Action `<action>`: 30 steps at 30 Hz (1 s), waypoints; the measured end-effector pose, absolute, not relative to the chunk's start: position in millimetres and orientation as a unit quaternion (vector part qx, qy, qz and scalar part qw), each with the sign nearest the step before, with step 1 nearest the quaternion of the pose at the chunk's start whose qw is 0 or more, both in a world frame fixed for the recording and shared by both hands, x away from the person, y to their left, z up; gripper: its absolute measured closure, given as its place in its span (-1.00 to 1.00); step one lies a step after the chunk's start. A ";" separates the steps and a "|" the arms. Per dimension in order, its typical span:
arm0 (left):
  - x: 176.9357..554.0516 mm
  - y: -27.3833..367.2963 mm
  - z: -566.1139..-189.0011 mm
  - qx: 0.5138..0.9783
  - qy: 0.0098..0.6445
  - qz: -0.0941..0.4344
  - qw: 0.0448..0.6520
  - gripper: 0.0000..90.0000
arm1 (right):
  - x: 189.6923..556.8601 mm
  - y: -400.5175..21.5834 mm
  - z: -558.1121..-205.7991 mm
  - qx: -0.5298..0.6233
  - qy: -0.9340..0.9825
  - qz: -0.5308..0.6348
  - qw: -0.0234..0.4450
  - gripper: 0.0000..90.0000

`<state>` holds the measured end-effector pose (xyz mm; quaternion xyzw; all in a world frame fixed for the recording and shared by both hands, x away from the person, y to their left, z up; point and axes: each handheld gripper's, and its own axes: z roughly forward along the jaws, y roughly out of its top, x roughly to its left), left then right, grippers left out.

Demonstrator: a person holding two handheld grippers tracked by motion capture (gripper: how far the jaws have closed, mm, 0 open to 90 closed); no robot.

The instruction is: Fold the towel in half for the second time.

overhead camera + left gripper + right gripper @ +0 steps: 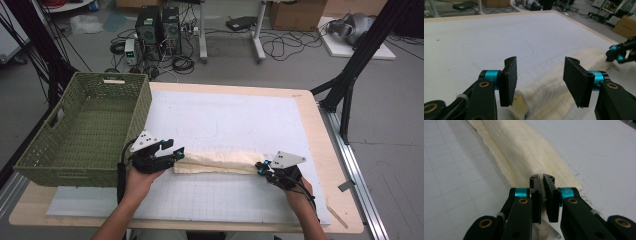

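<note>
**Folded cloth pinched at one end, free at the other**

Nearest the person, two forearms come in from the table's near edge, a gripper in each hand. The right gripper [264,168] has its jaws nearly together on the right end of the cream cloth [220,161]; in the right gripper view the fabric is squeezed between the black pads [536,195] and a bit of it bunches out beneath them. The left gripper [172,151] sits at the cloth's left end with its jaws standing wide apart and nothing pressed between them (the left gripper view shows the rolled end of the cloth lying below and between the two pads, untouched).

The cloth itself is folded into a long, narrow band, lying flat across the near part of the white gridded mat [235,120] and running from one gripper to the other. The mat covers most of the wooden table [310,107].

Farther back on the left, a green woven basket [85,135] stands on the table's left edge, just beside the left gripper. Beyond the table, the floor [300,55] holds cables, computer towers and cardboard boxes.
</note>
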<state>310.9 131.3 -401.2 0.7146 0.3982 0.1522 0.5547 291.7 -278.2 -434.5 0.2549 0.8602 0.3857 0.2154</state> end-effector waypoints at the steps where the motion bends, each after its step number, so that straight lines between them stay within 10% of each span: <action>1: 315.4 130.0 -401.0 0.715 0.401 0.151 0.552 0.09 | 291.5 -277.7 -435.0 0.255 0.861 0.384 0.216 0.90; 8: 332.3 115.2 -418.1 0.737 0.417 0.122 0.517 0.43 | 291.8 -278.6 -435.5 0.255 0.859 0.389 0.212 0.88; 20: 314.0 113.1 -450.0 0.775 0.410 0.152 0.456 0.37 | 291.4 -283.0 -435.9 0.276 0.852 0.400 0.196 0.81; 30: 313.2 109.4 -450.3 0.781 0.406 0.163 0.446 0.34 | 286.7 -307.0 -405.1 0.344 0.757 0.537 0.144 0.27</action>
